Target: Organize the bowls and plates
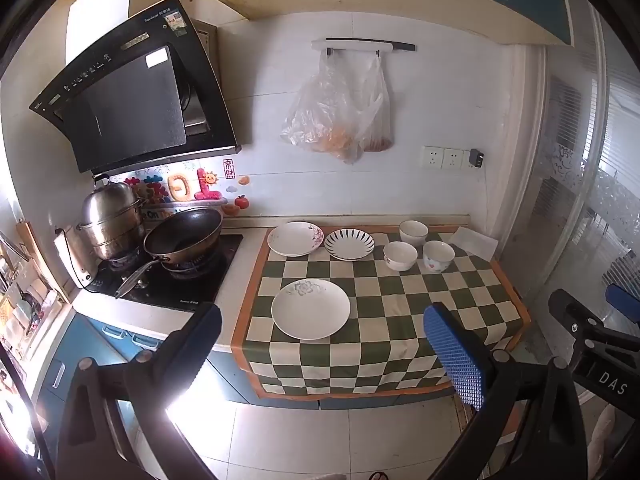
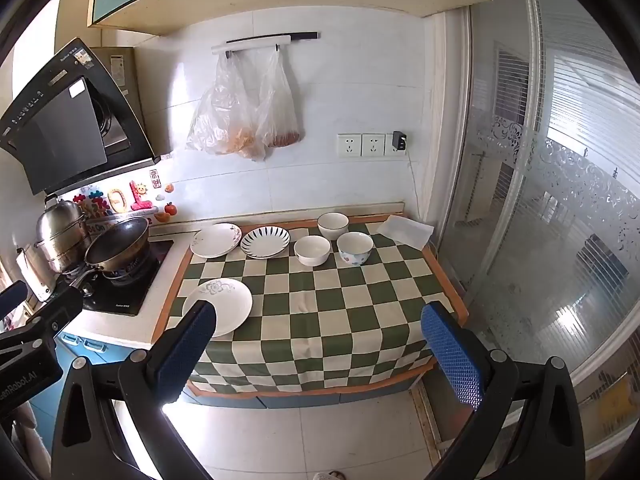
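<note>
I am holding my left tool (image 1: 328, 344) and right tool (image 2: 320, 340) released and empty, back from the desk (image 2: 360, 312). Nothing is stacked yet: three plates (image 1: 310, 309) and three bowls (image 1: 400, 255) are lying apart ahead, all waiting to be sorted.

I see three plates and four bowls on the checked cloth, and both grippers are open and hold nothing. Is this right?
Not quite. There are three bowls, not four: one at the back, one in front of it and one with a printed pattern, as the right wrist view shows. The rest is right.
</note>
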`<state>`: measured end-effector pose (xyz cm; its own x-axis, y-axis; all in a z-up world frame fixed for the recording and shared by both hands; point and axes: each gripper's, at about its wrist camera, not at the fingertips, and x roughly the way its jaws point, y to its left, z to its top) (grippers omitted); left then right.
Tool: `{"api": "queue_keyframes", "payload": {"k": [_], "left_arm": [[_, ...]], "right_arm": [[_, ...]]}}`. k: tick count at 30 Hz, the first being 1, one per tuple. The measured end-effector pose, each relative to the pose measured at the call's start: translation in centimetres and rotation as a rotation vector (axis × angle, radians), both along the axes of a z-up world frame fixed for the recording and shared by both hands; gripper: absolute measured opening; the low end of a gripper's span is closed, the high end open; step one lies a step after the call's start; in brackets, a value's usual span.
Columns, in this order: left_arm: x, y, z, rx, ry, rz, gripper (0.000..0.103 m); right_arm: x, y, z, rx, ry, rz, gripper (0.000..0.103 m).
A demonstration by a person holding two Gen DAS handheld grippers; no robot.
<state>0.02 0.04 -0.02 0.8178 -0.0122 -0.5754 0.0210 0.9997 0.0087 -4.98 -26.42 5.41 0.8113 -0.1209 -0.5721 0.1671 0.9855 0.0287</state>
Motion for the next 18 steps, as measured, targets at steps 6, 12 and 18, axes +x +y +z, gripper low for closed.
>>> {"api": "queue_keyframes", "payload": {"k": [6, 12, 18], "left_arm": [[0.01, 0.09, -0.01, 0.0, -0.002, 0.002, 0.103], [0.0, 0.01, 0.0, 0.004, -0.001, 0.0, 0.103], [0.0, 0.0, 0.0, 0.004, -0.004, 0.001, 0.103]], "right_arm": [[-0.01, 0.01, 0.0, -0.003, -0.008, 0.001, 0.103], [0.01, 0.03, 0.0, -0.007, -0.007, -0.001, 0.103], [0.0, 0.02, 0.0, -0.004, -0.008, 0.0, 0.103]]}}
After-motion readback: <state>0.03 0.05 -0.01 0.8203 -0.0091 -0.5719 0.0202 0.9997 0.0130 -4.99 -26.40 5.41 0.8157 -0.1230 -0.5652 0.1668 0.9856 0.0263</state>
